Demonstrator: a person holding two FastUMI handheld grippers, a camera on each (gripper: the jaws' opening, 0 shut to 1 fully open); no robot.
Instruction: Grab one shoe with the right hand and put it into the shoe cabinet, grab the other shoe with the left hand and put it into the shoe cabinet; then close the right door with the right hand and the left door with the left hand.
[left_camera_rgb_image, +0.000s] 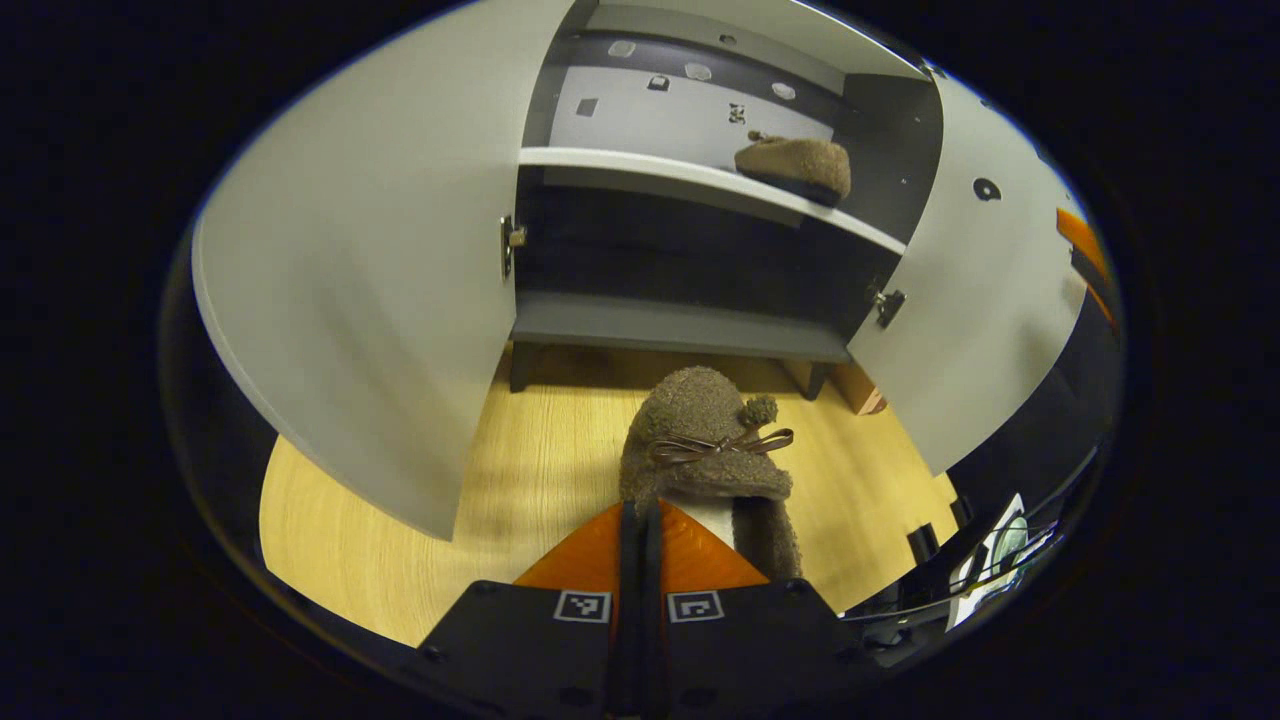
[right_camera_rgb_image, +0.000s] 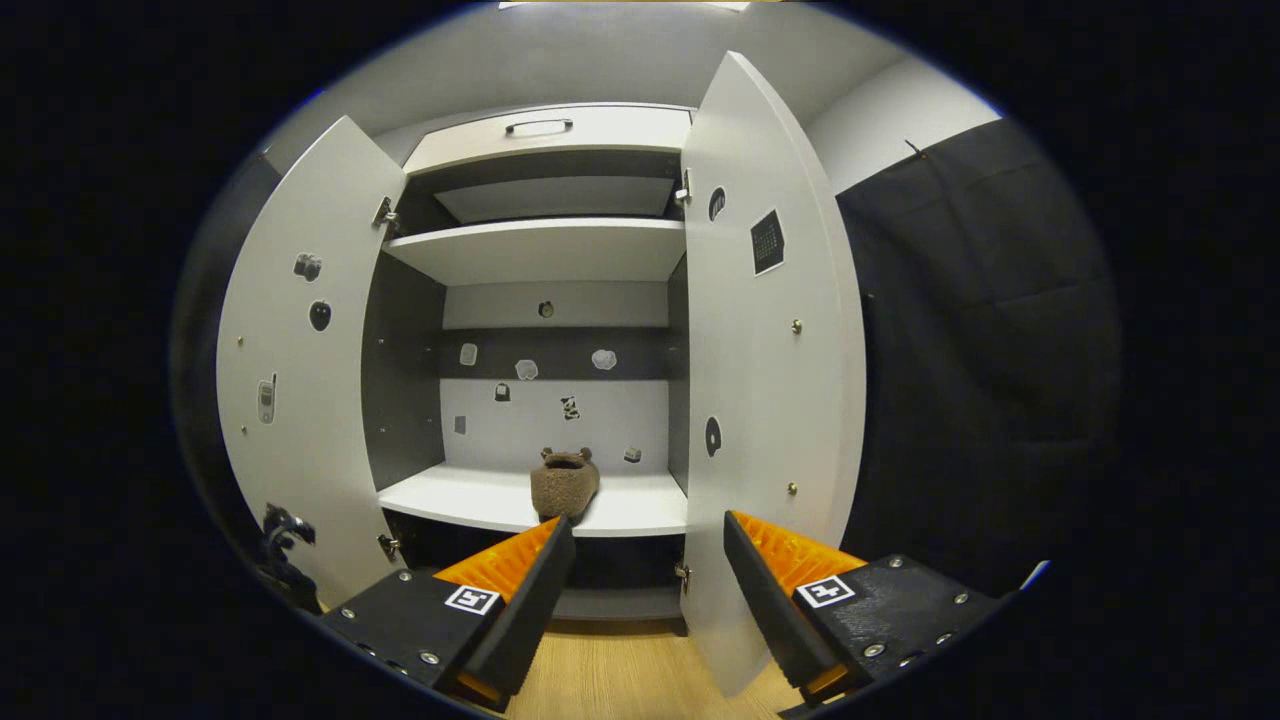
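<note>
Your left gripper (left_camera_rgb_image: 640, 515) is clamped on the heel edge of one brown fuzzy shoe (left_camera_rgb_image: 705, 445), held over the wooden floor (left_camera_rgb_image: 520, 470) before the open shoe cabinet (left_camera_rgb_image: 680, 325). Your right gripper (right_camera_rgb_image: 645, 560) stands wide, holding nothing, facing the other shoe (right_camera_rgb_image: 563, 485) on the white shelf (right_camera_rgb_image: 460, 498), both doors open.

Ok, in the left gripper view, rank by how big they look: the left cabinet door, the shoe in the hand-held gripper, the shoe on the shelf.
1. Left cabinet door, by far the largest.
2. Held shoe, gripped by the left hand-held gripper.
3. Shelf shoe, smallest.

The shoes look like a matching pair; the held one looks bigger only because it is nearer the camera.
</note>
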